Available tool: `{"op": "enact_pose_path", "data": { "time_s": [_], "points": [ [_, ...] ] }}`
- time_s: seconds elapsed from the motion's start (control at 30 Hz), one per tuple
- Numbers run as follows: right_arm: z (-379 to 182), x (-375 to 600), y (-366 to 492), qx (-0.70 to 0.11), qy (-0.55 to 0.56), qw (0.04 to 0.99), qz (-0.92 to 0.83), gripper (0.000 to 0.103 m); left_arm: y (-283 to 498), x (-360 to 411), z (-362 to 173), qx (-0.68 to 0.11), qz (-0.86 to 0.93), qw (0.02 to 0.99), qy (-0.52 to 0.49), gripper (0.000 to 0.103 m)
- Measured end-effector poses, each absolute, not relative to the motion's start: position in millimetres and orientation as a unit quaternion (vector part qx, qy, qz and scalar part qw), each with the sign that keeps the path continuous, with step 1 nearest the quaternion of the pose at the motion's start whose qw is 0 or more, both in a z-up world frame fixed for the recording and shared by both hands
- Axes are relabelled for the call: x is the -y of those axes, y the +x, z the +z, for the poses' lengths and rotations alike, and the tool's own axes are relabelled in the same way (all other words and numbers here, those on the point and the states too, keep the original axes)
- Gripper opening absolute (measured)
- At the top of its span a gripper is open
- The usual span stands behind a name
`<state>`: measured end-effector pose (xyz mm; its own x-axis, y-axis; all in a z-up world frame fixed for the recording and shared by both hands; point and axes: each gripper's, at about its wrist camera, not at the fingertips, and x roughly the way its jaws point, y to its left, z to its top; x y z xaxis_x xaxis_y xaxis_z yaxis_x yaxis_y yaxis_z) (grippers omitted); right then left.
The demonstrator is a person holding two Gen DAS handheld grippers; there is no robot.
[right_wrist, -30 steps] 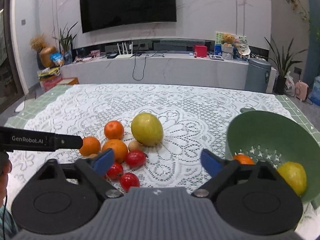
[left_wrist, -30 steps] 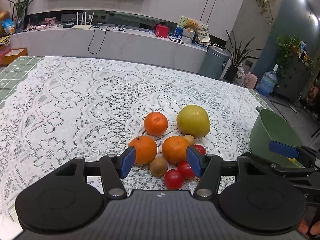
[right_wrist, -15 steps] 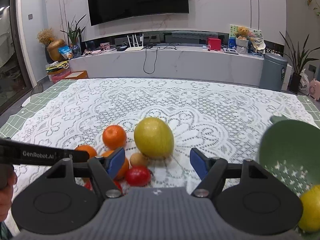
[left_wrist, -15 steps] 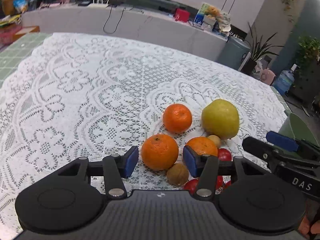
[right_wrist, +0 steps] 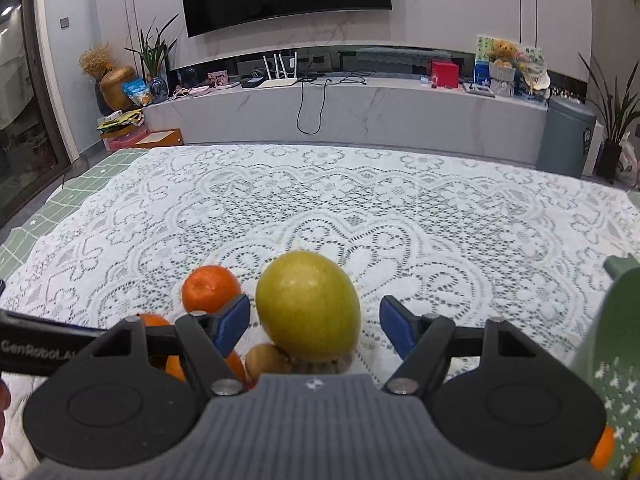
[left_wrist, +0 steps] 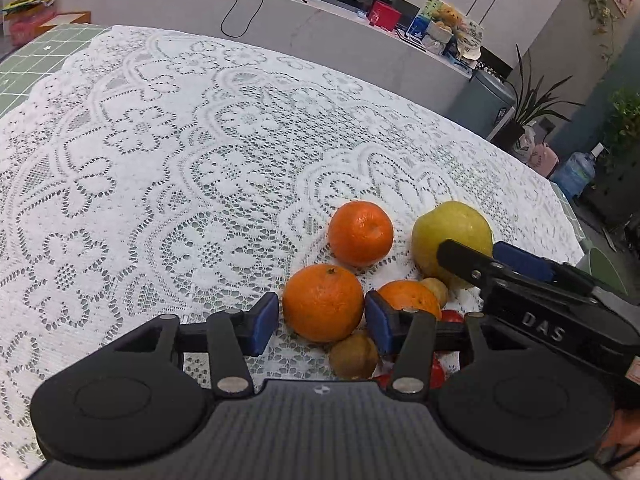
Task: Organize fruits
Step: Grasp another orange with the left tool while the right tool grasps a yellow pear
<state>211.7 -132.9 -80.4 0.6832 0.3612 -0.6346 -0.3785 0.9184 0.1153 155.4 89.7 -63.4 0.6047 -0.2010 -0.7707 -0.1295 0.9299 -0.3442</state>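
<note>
White lace tablecloth [left_wrist: 160, 168] bears glossy, dimpled orange [left_wrist: 323, 302] between left gripper [left_wrist: 320, 322] pads.

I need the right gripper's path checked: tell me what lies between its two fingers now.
In the right wrist view, the big yellow-green fruit sits between the right gripper fingers, with a small gap each side; nothing else is in the gap.

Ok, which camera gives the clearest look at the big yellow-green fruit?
The right wrist view: the big yellow-green fruit sits centred and unobstructed between the right tongs. In the left wrist view it lies off to the side, partly hidden behind those tongs.
</note>
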Motion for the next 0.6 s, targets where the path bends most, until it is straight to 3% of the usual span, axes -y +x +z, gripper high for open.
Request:
{"op": "enact_pose_path", "data": {
  "time_s": [0.6],
  "points": [
    [-89.4,128.8,223.8,-0.360,0.006,0.909,0.208,0.062,158.3,-92.7,-67.8,-0.439,-0.025,0.875,-0.204,0.051]
  ]
}}
